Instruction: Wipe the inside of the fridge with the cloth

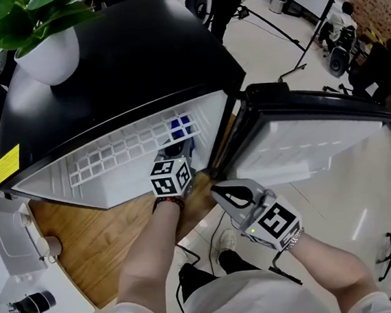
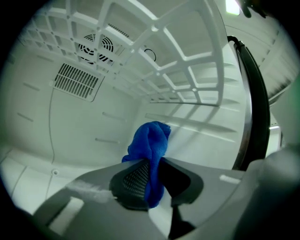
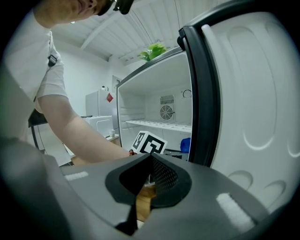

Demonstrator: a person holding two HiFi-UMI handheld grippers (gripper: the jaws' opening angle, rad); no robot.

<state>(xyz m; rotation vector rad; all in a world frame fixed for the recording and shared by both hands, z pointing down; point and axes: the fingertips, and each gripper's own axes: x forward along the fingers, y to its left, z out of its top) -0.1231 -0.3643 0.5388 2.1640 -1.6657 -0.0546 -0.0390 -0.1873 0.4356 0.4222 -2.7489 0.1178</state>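
Left gripper (image 2: 153, 180) clamped on the blue cloth (image 2: 151, 139), inside the fridge (image 2: 75, 136) — judged soft, light and limp, so best pinched at a bunched fold. Right gripper (image 3: 150, 161) closed, empty — outside the fridge.

In the head view the cloth (image 1: 180, 128) shows only as a blue patch through the shelf (image 1: 113, 155) grid, its lower part seemingly behind the left gripper (image 1: 174, 154). The yellow label (image 1: 8, 164) carries print too small to read.
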